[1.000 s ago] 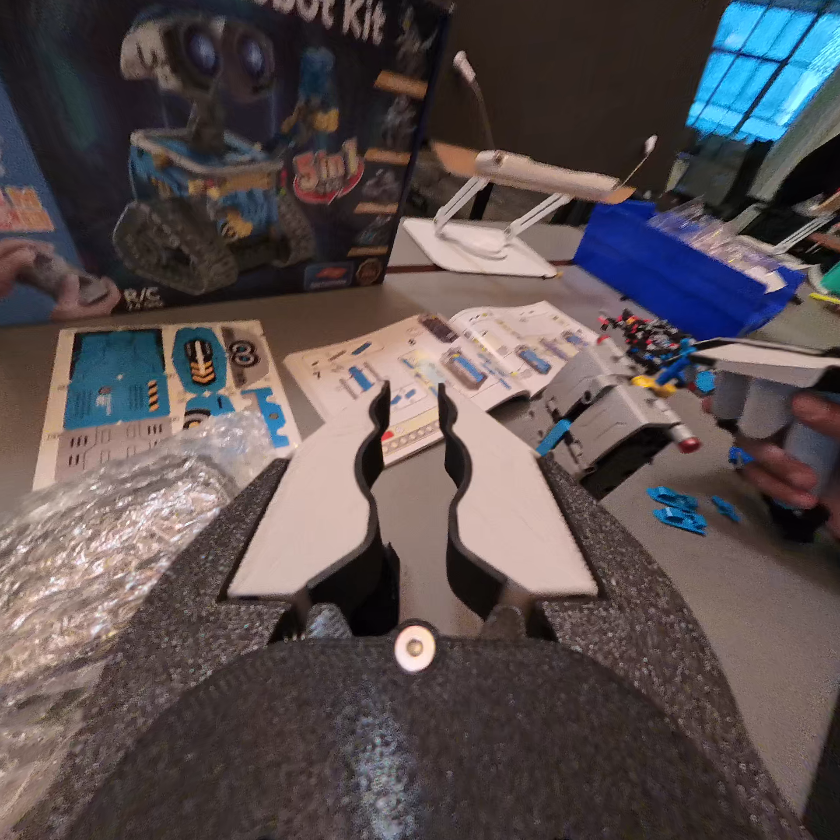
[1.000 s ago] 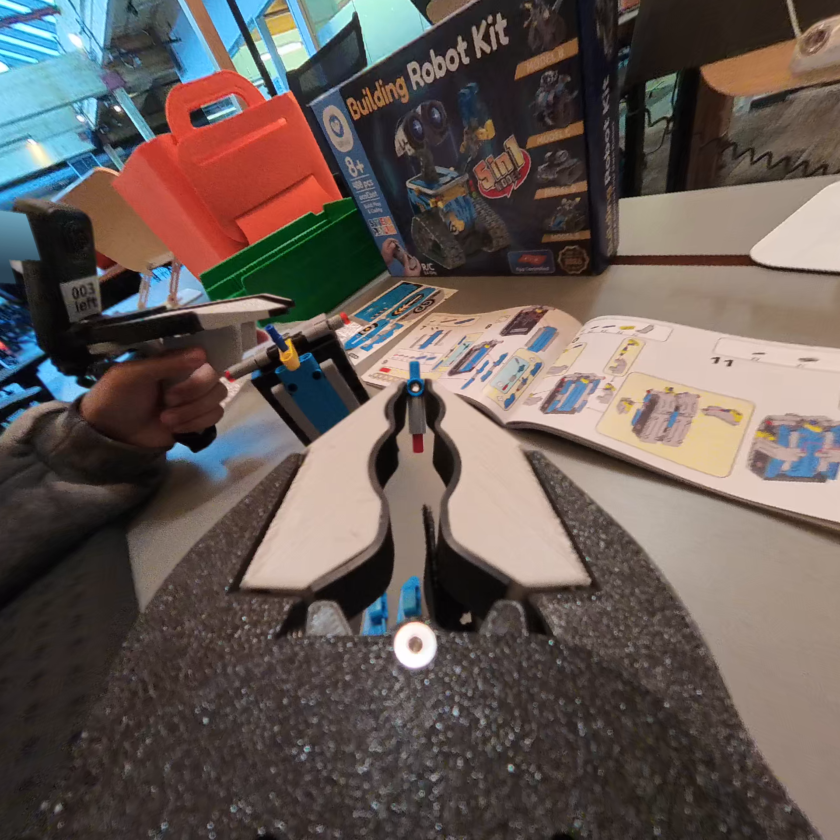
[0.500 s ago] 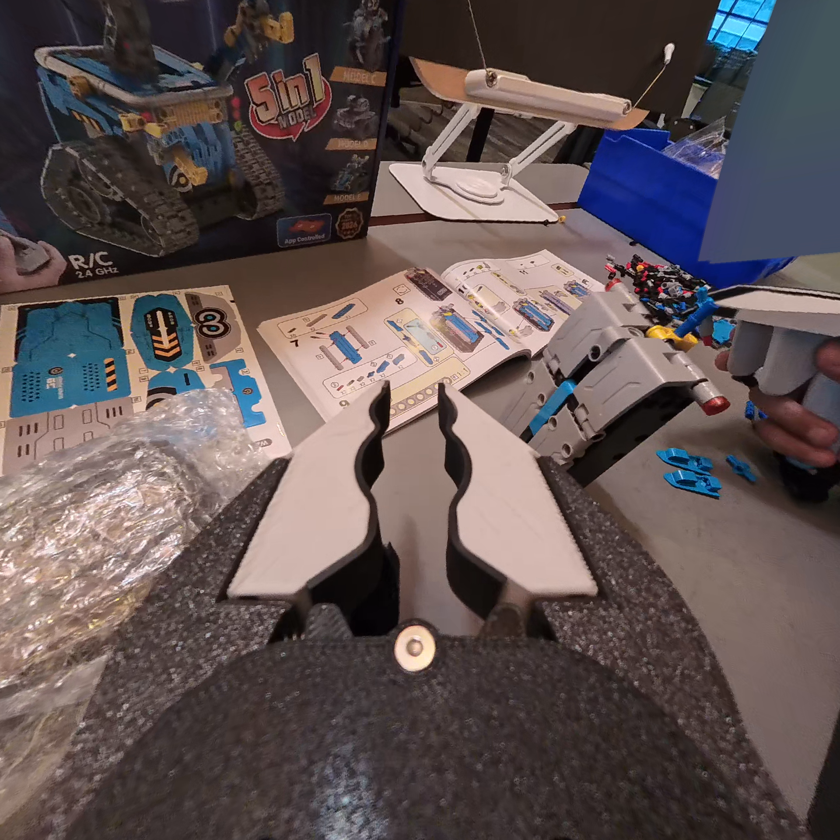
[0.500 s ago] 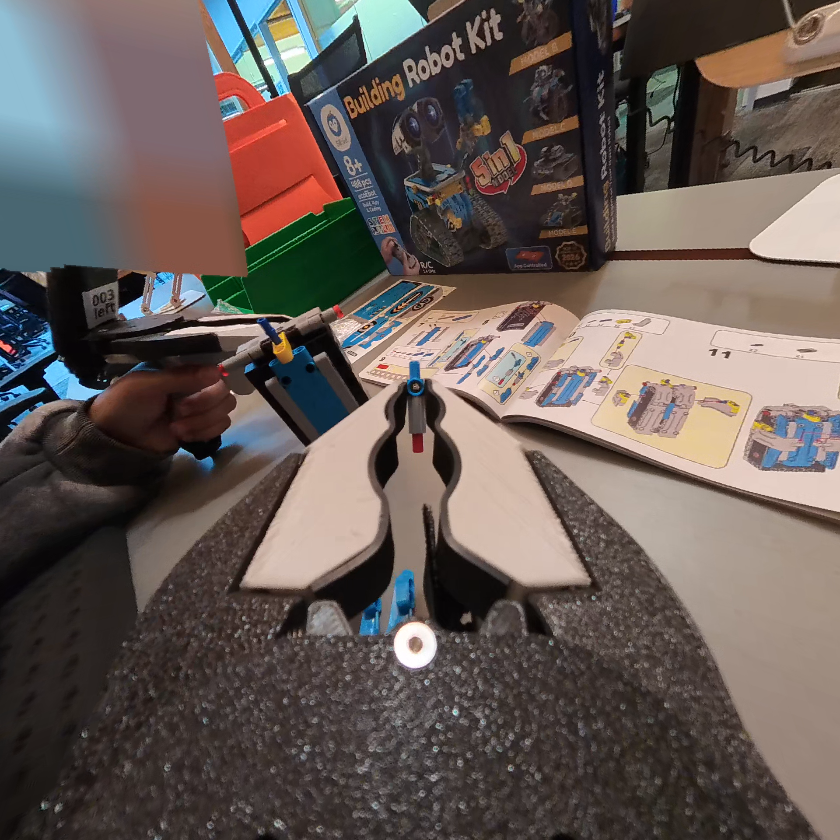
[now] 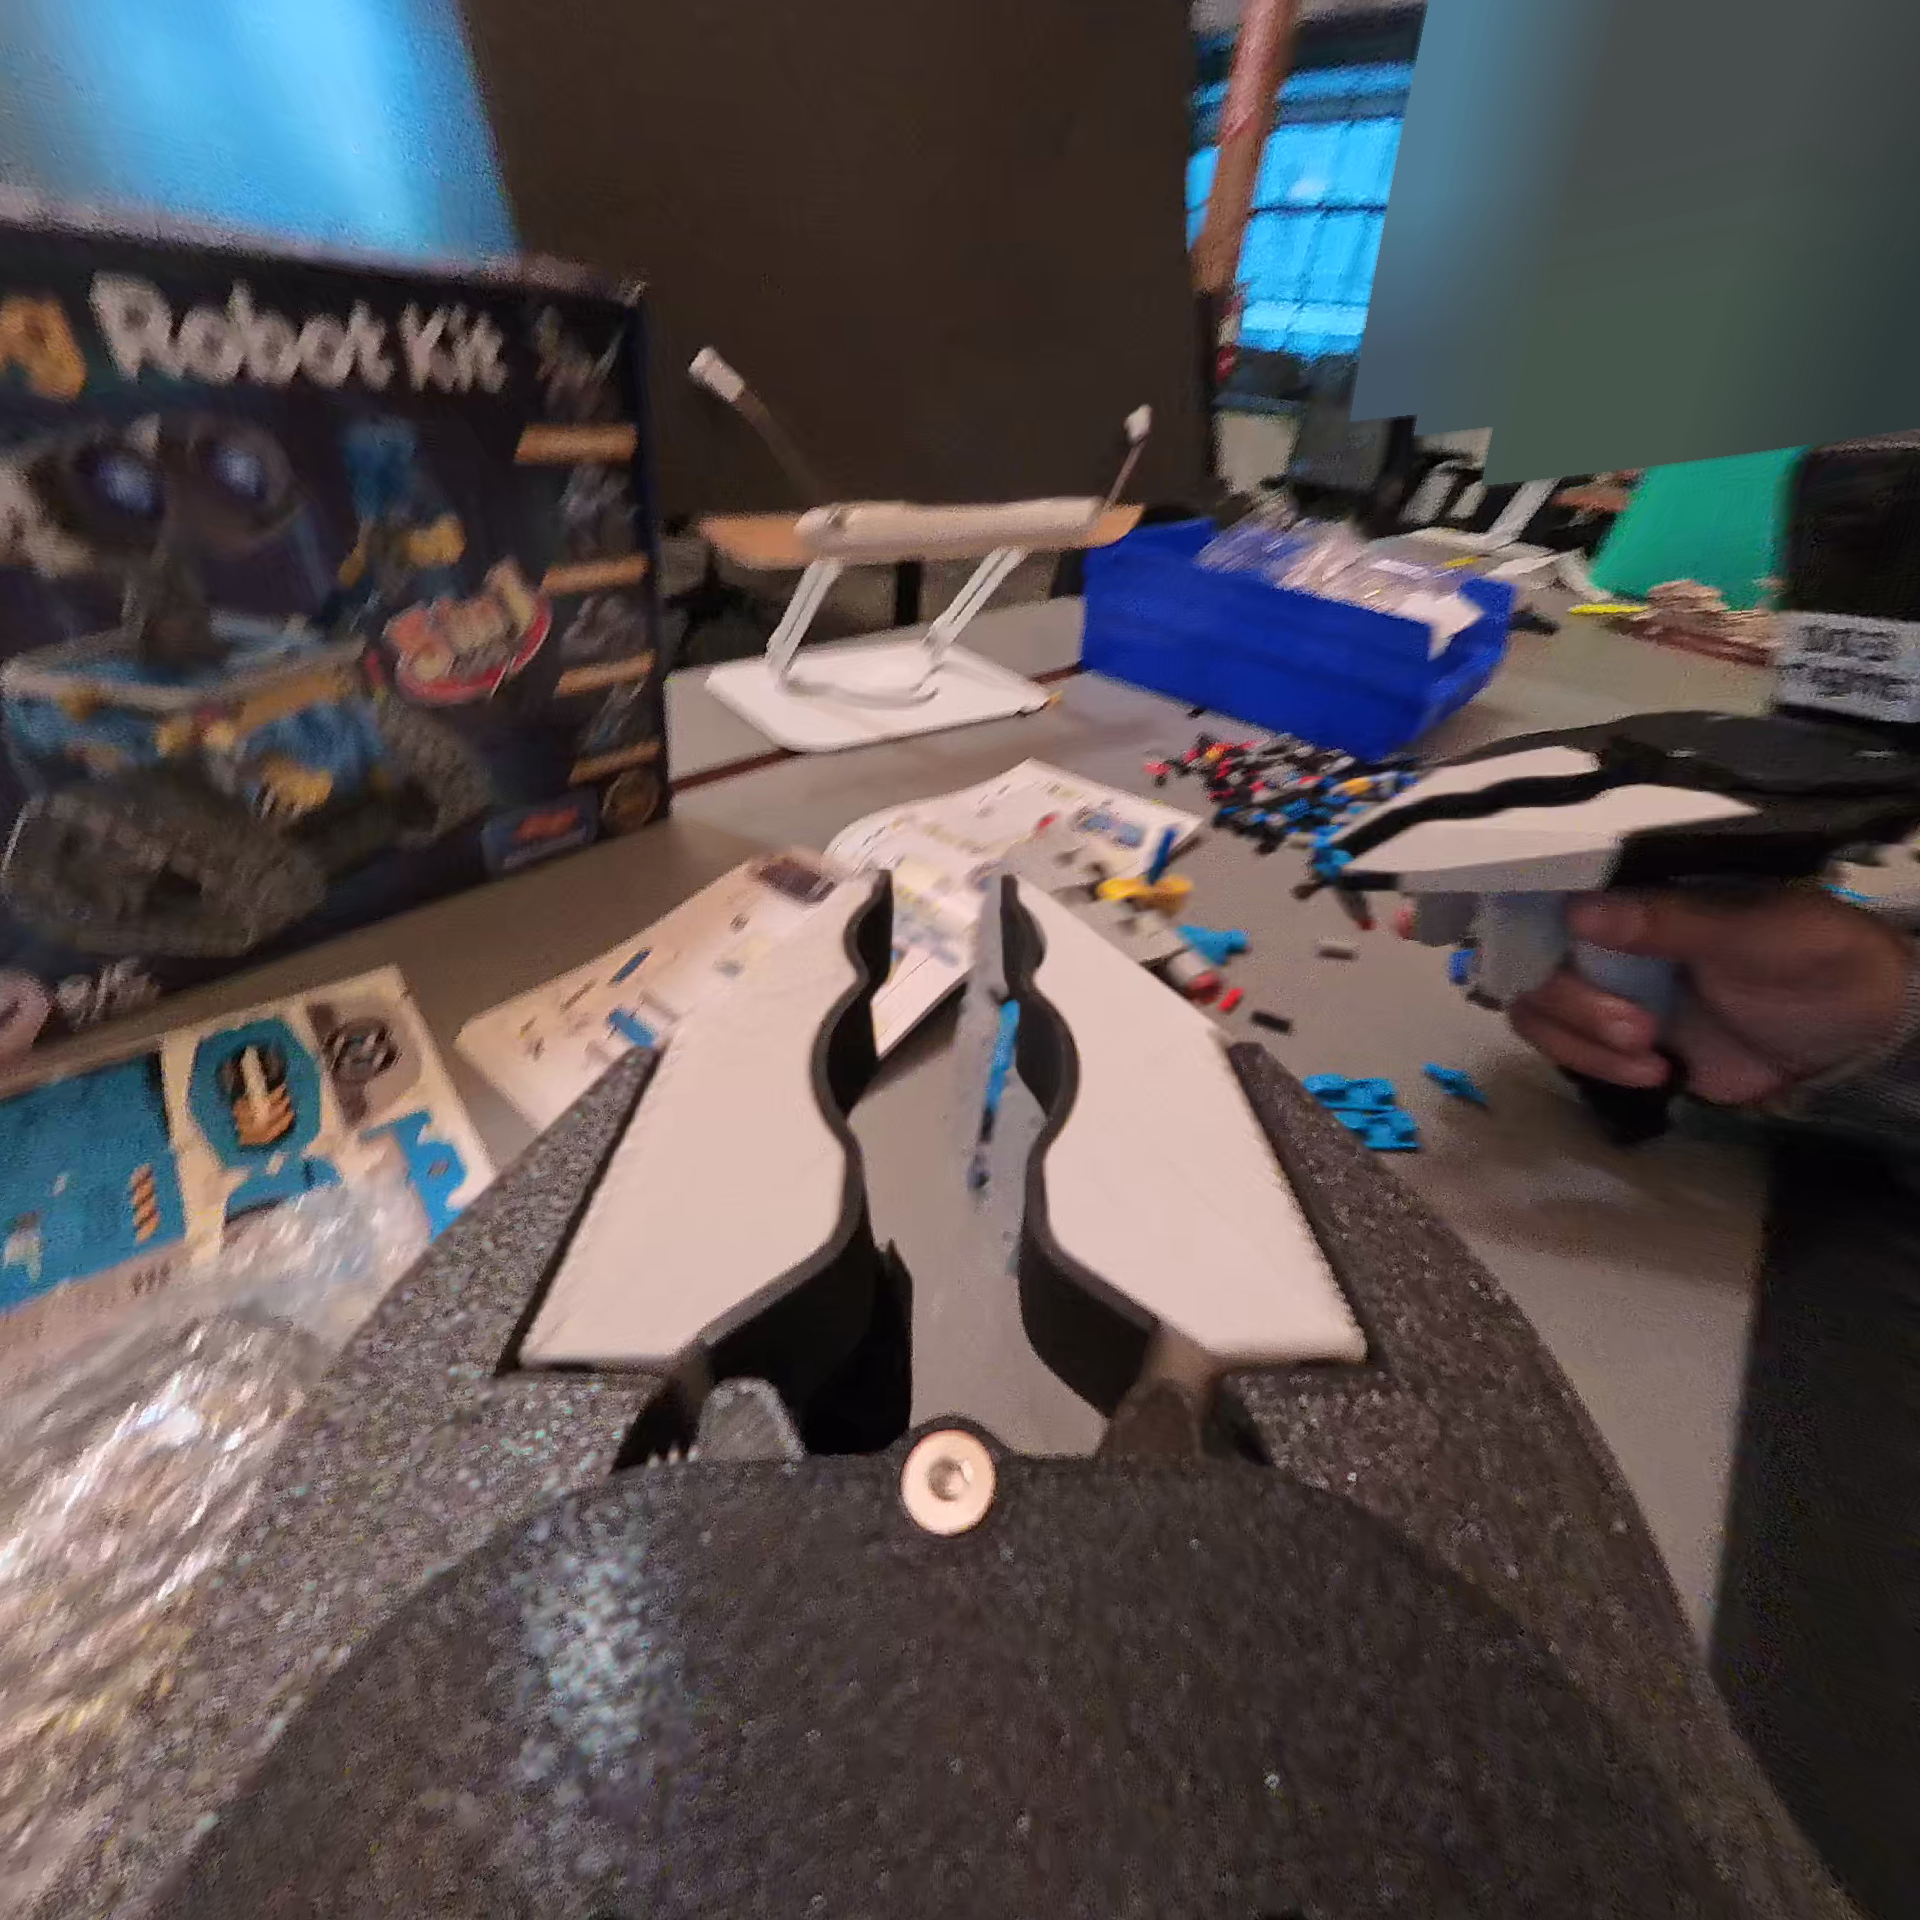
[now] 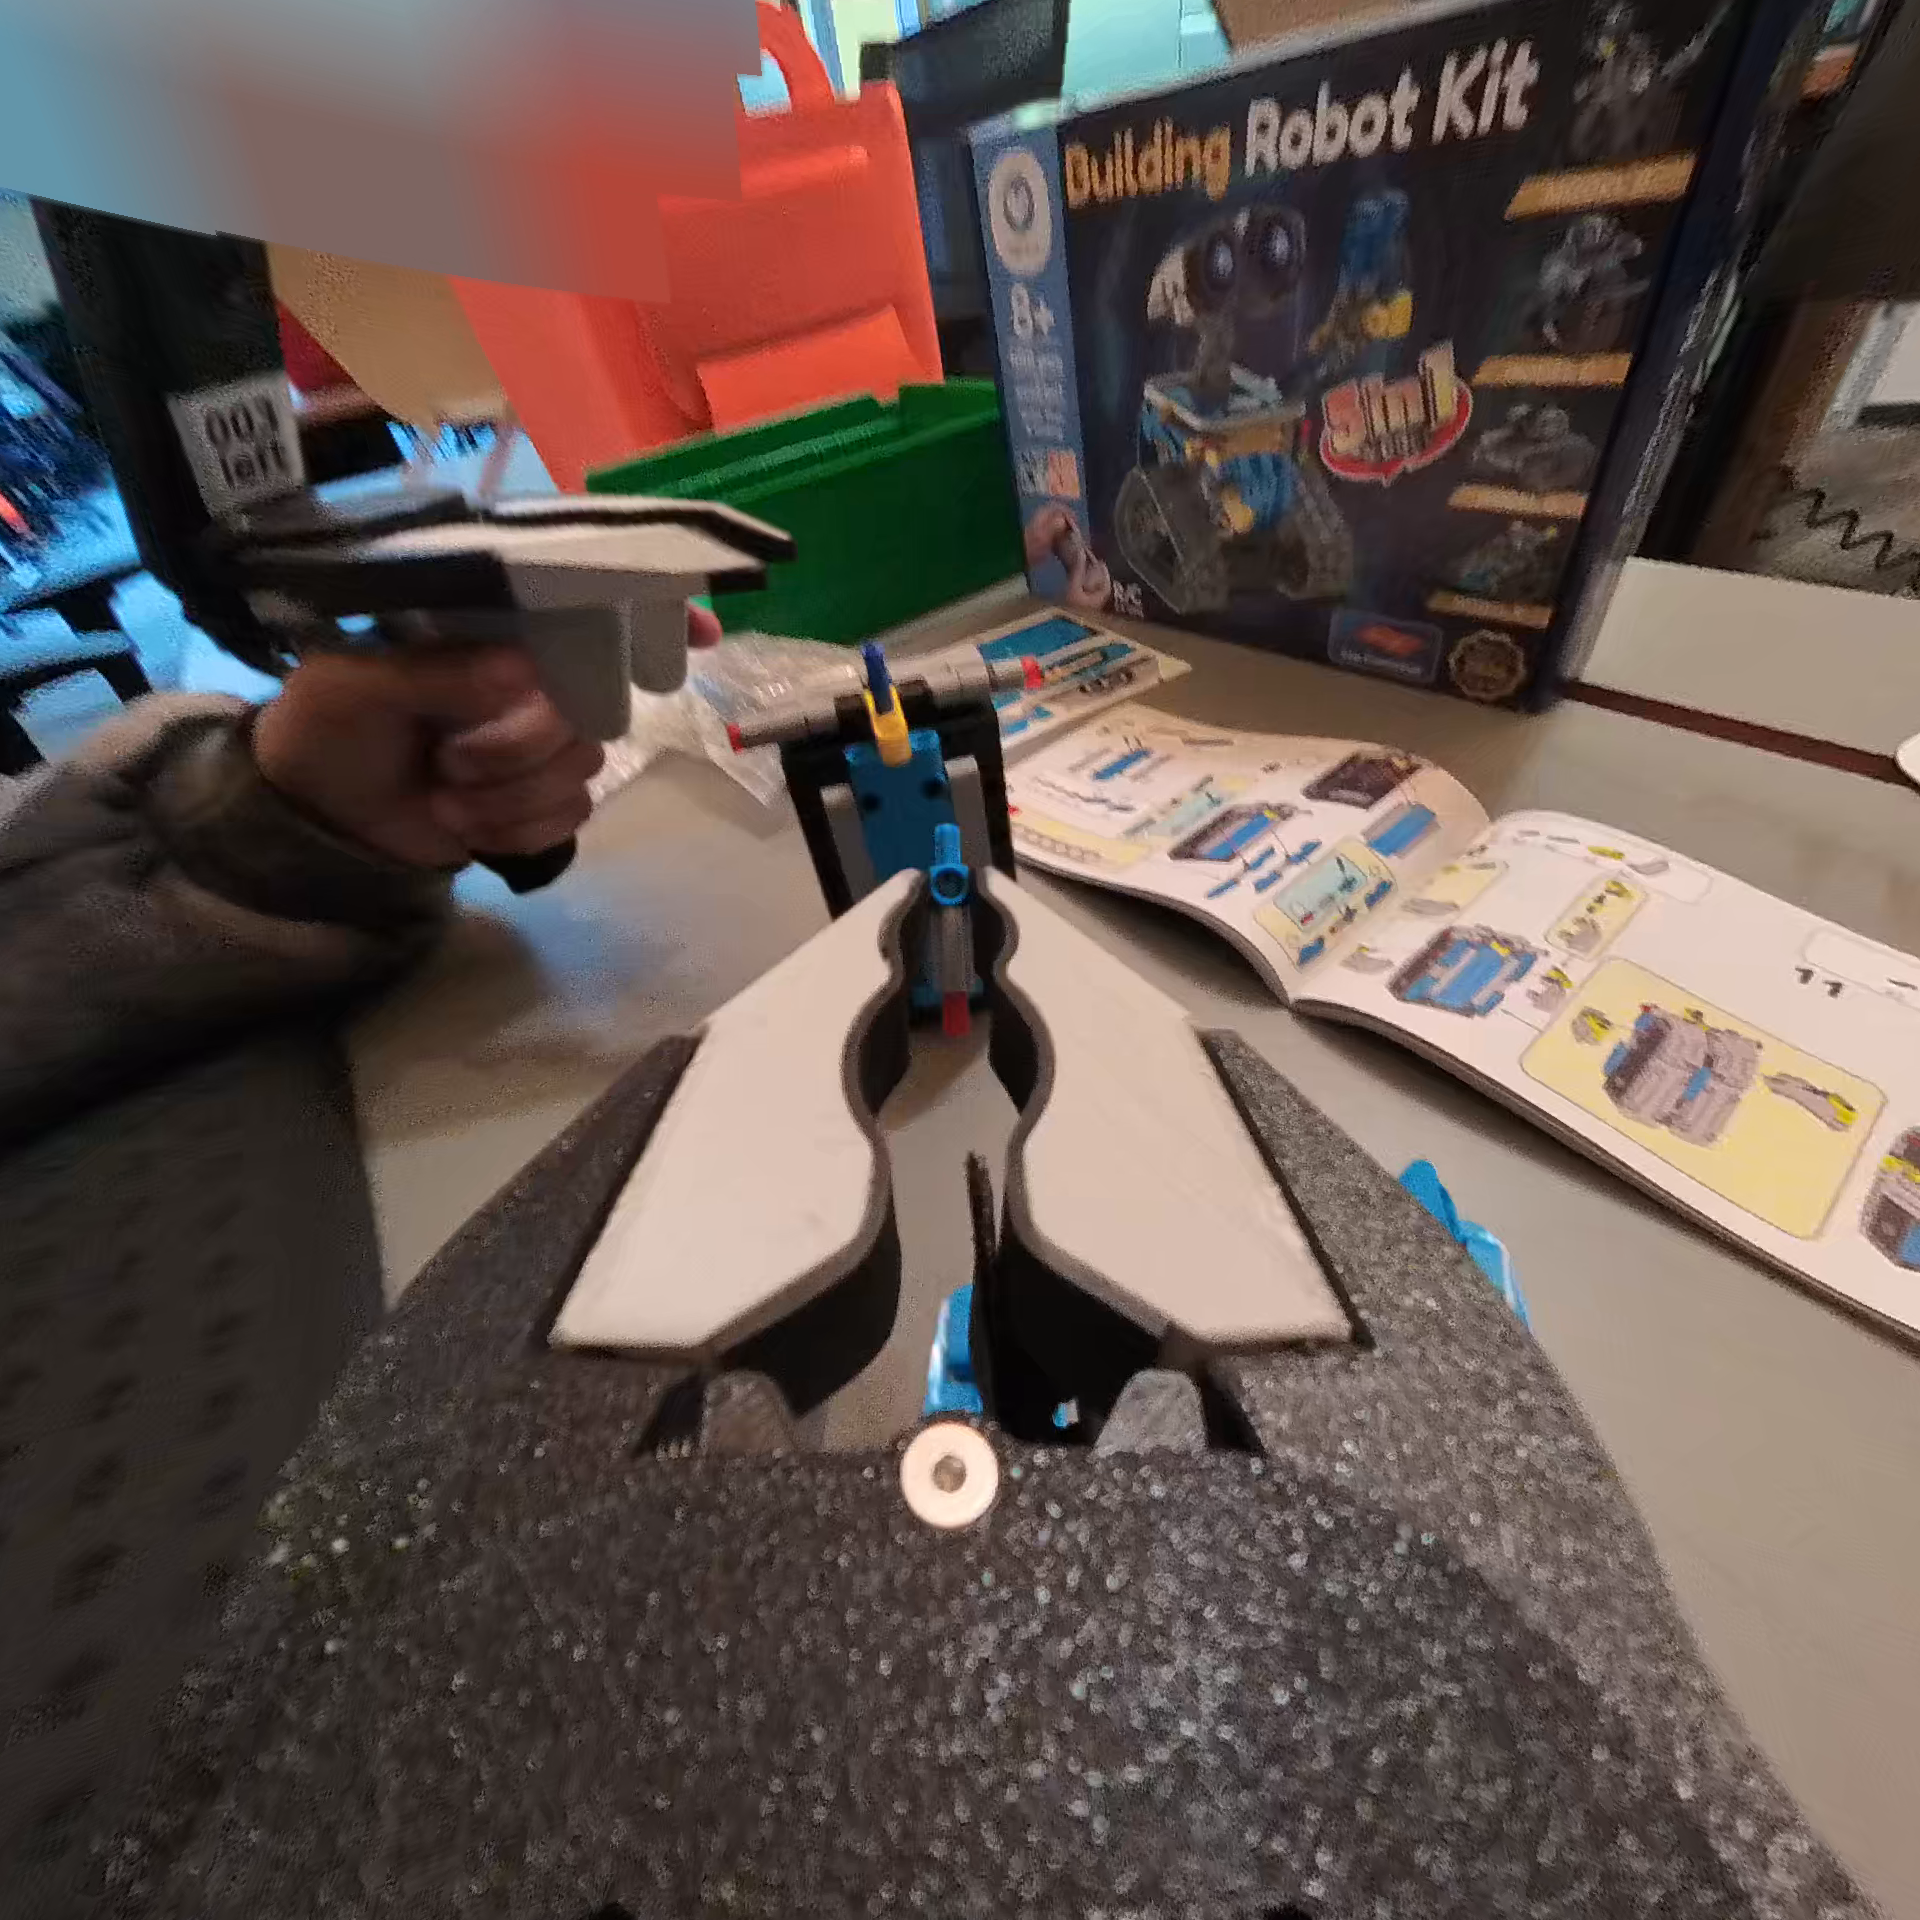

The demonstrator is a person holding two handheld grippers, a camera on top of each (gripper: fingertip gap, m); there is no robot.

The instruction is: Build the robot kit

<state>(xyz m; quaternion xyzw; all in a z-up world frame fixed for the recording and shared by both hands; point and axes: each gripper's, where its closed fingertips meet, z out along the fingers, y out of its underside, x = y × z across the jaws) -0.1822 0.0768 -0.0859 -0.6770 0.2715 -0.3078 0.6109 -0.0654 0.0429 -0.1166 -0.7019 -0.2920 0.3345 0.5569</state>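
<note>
My right gripper [image 6: 951,894] is shut on a small grey pin [image 6: 951,940] with a blue head and a red end, held upright at the fingertips. Just beyond it a grey, black and blue block assembly [image 6: 894,769] stands on the table, with a grey axle, a yellow connector and a blue pin on top. My left gripper [image 5: 940,894] is narrowly open and empty. It hovers above and to the left of the assembly [image 5: 1143,894], which its right finger mostly hides. The right gripper also shows in the left wrist view [image 5: 1340,873], and the left gripper in the right wrist view [image 6: 774,551].
An open instruction booklet [image 6: 1455,935] lies to the right and the kit box [image 6: 1351,343] stands behind it. There is a sticker sheet [image 5: 208,1122] and a plastic bag [image 5: 135,1455] at the left. Loose blue pieces [image 5: 1361,1107], a pile of small parts [image 5: 1278,779], a blue bin [image 5: 1278,634] and a white stand [image 5: 883,675] are also here. The gap from one gripper's tips to the other's is roughly 12 centimetres.
My left gripper has risen and swung right, so the assembly now sits behind its right finger. My right gripper has carried the pin closer to the assembly. The assembly now stands upright.
</note>
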